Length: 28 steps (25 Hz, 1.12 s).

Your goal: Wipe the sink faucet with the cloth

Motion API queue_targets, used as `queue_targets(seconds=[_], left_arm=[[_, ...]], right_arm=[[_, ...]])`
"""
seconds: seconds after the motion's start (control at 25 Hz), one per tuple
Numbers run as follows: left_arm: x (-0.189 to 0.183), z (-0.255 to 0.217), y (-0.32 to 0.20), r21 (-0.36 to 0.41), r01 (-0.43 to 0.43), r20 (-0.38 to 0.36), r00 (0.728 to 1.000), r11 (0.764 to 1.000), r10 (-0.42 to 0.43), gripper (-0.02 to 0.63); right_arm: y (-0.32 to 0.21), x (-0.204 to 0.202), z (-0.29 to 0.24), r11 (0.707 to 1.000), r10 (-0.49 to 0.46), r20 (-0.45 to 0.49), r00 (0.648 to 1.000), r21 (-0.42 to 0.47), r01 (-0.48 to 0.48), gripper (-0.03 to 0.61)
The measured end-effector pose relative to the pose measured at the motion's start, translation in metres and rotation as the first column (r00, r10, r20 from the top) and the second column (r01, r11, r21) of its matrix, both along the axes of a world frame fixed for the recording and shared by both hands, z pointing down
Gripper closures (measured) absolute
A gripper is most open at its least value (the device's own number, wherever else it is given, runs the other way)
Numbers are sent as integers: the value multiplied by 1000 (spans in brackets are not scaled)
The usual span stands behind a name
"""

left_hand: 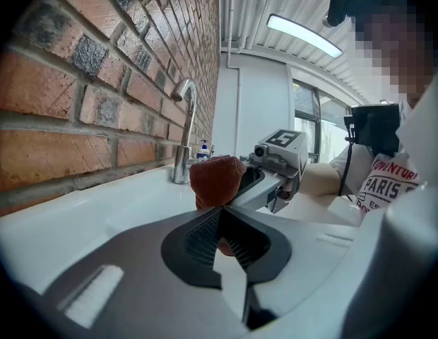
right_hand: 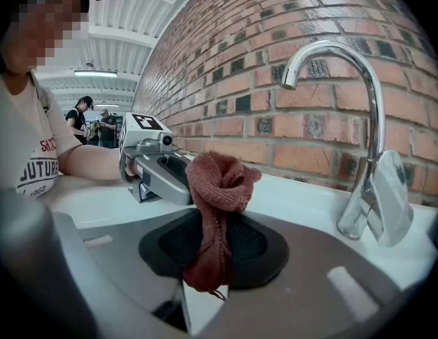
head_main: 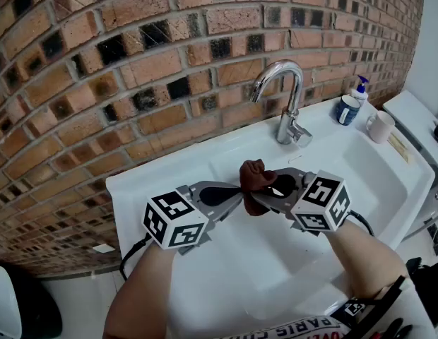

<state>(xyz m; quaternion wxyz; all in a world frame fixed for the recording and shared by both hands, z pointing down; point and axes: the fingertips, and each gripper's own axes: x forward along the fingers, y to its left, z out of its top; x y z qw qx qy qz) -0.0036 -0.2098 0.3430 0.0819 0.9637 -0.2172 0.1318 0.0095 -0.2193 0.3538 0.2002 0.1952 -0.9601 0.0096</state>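
A rust-red cloth (head_main: 256,182) is bunched up in the air over the white sink (head_main: 226,267), in front of the chrome faucet (head_main: 286,101). My left gripper (head_main: 239,195) and right gripper (head_main: 260,200) meet tip to tip at it. In the right gripper view the cloth (right_hand: 217,189) hangs pinched between the jaws of the right gripper (right_hand: 208,260), with the faucet (right_hand: 367,154) to the right and the left gripper (right_hand: 159,171) behind. In the left gripper view the left gripper (left_hand: 220,221) is shut, with a fold of cloth (left_hand: 217,181) between its pads.
A brick wall (head_main: 134,62) runs behind the sink. A blue mug (head_main: 347,109), a white mug (head_main: 380,126) and a pump bottle (head_main: 359,89) stand on the sink's right ledge. A white appliance top (head_main: 417,115) lies further right.
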Motion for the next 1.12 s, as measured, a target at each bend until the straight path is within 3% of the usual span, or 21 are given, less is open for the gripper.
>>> queue_targets(seconds=[0.28, 0.68, 1.12], left_arm=[[0, 1, 1, -4, -2, 1, 1000, 1000, 2, 607], [0, 1, 1, -7, -1, 3, 1000, 1000, 1, 607], [1, 2, 1, -5, 0, 4, 1000, 1000, 0, 607]], right_arm=[[-3, 3, -5, 999, 26, -12, 1000, 33, -26, 485], [-15, 8, -44, 988, 99, 51, 994, 110, -104, 485], [-19, -2, -122, 950, 105, 72, 992, 286, -122, 484]])
